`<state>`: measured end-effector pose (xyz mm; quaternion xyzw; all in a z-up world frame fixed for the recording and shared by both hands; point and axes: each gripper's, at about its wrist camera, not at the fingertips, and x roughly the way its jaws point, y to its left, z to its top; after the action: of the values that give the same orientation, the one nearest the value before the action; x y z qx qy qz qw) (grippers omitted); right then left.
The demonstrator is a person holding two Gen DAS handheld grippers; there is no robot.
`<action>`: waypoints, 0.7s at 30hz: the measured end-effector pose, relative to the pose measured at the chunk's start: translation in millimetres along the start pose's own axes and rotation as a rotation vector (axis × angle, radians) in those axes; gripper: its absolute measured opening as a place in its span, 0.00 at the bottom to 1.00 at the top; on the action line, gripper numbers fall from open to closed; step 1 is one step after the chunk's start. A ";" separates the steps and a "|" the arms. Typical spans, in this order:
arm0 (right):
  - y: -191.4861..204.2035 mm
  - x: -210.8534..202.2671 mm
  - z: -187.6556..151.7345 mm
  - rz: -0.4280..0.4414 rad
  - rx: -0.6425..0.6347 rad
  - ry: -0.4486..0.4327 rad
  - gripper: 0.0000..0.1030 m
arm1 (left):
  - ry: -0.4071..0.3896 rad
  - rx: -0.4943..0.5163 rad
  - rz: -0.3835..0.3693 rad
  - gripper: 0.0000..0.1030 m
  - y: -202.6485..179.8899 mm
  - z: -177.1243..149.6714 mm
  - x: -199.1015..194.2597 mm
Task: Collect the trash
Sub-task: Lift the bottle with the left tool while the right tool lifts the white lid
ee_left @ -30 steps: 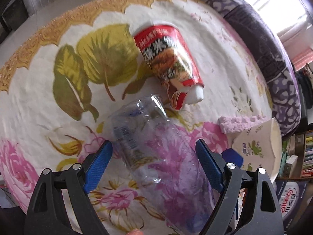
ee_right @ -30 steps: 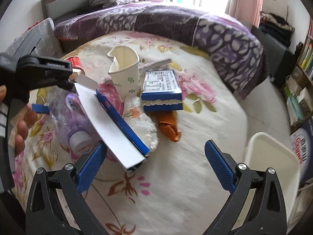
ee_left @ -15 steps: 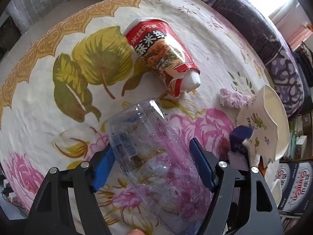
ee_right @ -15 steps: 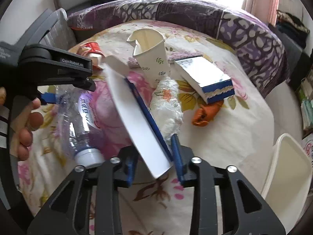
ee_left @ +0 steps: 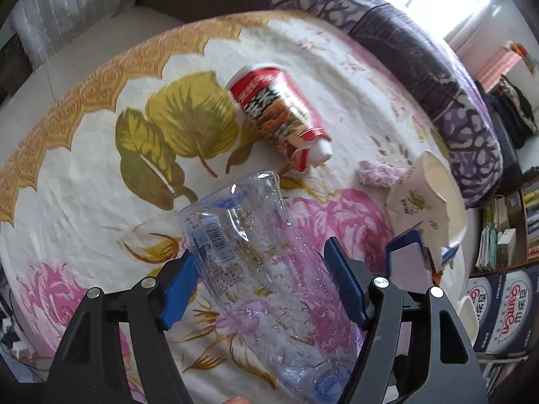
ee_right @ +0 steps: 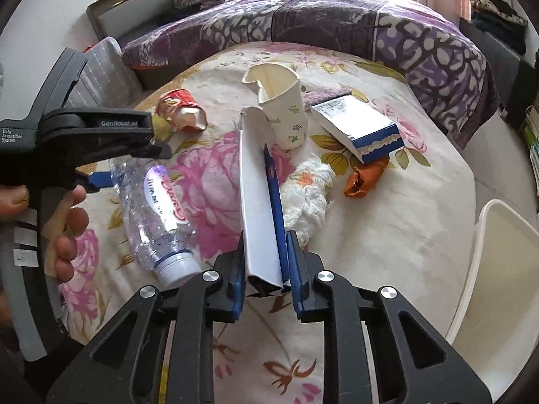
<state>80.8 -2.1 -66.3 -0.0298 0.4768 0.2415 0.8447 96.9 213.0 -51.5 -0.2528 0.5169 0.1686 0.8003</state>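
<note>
Bed (ee_right: pixel 387 252), floral cover, carrying scattered trash; purple patterned quilt (ee_right: pixel 370 23) along its far edge.

Left gripper (ee_left: pixel 261 286): blue fingers (ee_left: pixel 178 289) either side of a clear plastic bottle (ee_left: pixel 262 262), narrowing onto it and pressing its crumpled body. In the right wrist view the bottle (ee_right: pixel 155 215) tilts with its white cap toward the near edge; a hand (ee_right: pixel 67 229) grips the handle.

Right gripper (ee_right: pixel 266 269): fingers narrow, clamped on the near end of a flattened blue-and-white carton (ee_right: pixel 261 202), which runs away from the camera over the cover.

Red snack cup (ee_left: pixel 279 118): on its side, beyond the bottle, toward the far left part of the bed.

Torn paper cup (ee_right: pixel 283 111): upright, just beyond the carton's far end.

Blue-and-white box (ee_right: pixel 360 128): lying right of the paper cup.

White crumpled tissue (ee_right: pixel 306 192): just right of the carton.

Orange scrap (ee_right: pixel 363 178): just in front of the box.

White bin (ee_right: pixel 498 286): off the bed's right edge.
</note>
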 end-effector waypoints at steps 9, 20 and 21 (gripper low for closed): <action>0.3 -6.3 -22.2 0.018 0.002 0.090 0.29 | -0.041 0.077 -0.008 0.69 -4.2 -7.6 -22.2; 3.8 -5.5 -8.6 -0.007 -0.022 0.014 0.60 | -0.047 0.122 0.011 0.69 3.4 -9.3 -27.4; 4.5 -1.6 -5.8 -0.007 -0.026 0.013 0.60 | -0.045 0.119 0.011 0.69 5.6 -7.9 -27.3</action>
<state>73.5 -0.4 -67.3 -0.0439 0.4788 0.2444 0.8421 76.9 212.8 -30.5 -0.1981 0.5092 0.1476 0.8244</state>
